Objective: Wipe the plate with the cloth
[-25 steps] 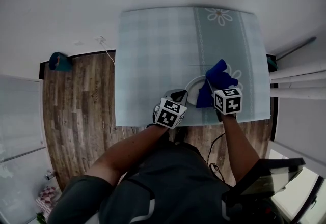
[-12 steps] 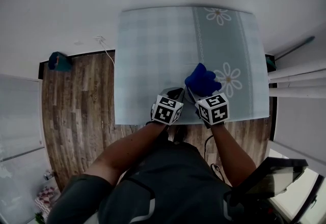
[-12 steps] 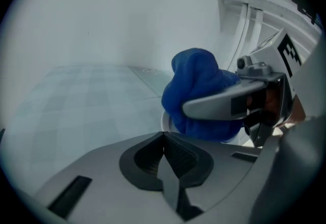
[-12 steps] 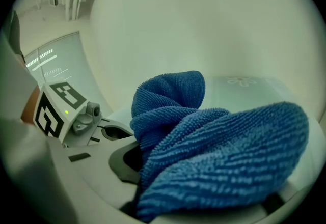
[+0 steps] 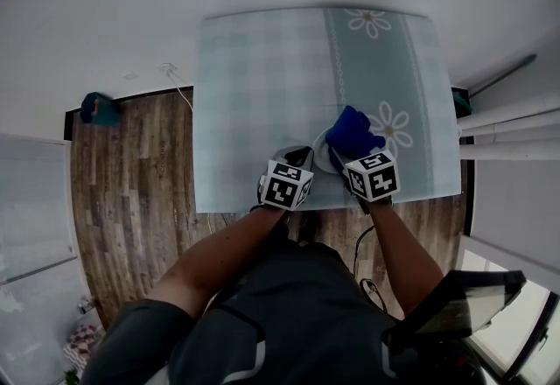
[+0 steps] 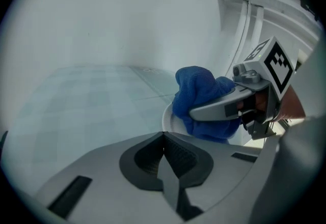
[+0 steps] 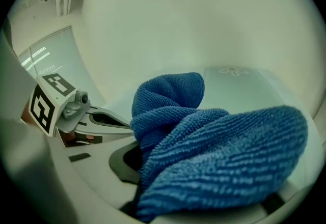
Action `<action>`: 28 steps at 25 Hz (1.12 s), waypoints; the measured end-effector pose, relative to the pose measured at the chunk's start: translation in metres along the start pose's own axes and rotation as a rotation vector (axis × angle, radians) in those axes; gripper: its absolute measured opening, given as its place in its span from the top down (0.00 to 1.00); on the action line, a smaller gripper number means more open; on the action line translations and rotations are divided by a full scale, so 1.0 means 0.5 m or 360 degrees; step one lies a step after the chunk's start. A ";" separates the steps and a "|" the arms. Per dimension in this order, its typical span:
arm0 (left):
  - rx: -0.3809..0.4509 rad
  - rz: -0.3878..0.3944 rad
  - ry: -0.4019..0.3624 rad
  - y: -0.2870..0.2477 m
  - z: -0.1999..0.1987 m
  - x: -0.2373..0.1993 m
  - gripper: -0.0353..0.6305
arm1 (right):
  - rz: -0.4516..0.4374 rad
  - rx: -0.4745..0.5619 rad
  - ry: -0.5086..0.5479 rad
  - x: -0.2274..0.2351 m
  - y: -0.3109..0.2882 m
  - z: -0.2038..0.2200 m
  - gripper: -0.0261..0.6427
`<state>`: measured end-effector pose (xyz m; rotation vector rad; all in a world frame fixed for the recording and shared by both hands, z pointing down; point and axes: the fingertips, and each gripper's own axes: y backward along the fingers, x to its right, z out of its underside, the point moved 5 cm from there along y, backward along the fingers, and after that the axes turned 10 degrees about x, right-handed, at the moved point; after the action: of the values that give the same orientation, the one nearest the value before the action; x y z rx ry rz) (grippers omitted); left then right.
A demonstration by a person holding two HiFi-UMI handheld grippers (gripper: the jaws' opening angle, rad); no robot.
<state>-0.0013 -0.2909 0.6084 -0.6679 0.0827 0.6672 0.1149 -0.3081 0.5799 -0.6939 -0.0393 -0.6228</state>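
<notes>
Low in the middle of the head view, both grippers meet at the bottom edge of a table (image 5: 254, 86) covered in a pale checked cloth with a daisy stripe. A white plate (image 6: 172, 120) lies flat on that stripe, close to the table's edge. The right gripper (image 7: 204, 187) is clamped on a blue cloth (image 5: 352, 131), which bunches up from its jaws and fills most of the right gripper view. The cloth rests on the plate's right part. The left gripper (image 6: 163, 139) sits at the plate's left rim with its jaws pressed together. Its tips touch the rim, though I cannot tell whether they pinch it. Left of the table is wood flooring (image 5: 131, 164).
</notes>
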 end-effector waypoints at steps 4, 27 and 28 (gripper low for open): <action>-0.0005 -0.0003 0.0000 -0.005 0.002 -0.003 0.93 | 0.0128 0.0002 -0.0032 0.063 0.024 -0.004 0.81; 0.0009 -0.0020 -0.0023 -0.006 -0.004 -0.001 0.93 | -0.0108 -0.0052 -0.0107 -0.092 0.006 0.031 0.81; 0.0010 -0.0022 -0.0026 -0.006 -0.004 0.000 0.93 | -0.0091 -0.0053 -0.0114 -0.079 0.014 0.033 0.81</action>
<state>0.0008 -0.2940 0.6084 -0.6562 0.0651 0.6588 0.0892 -0.2734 0.5795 -0.7490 -0.1159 -0.6542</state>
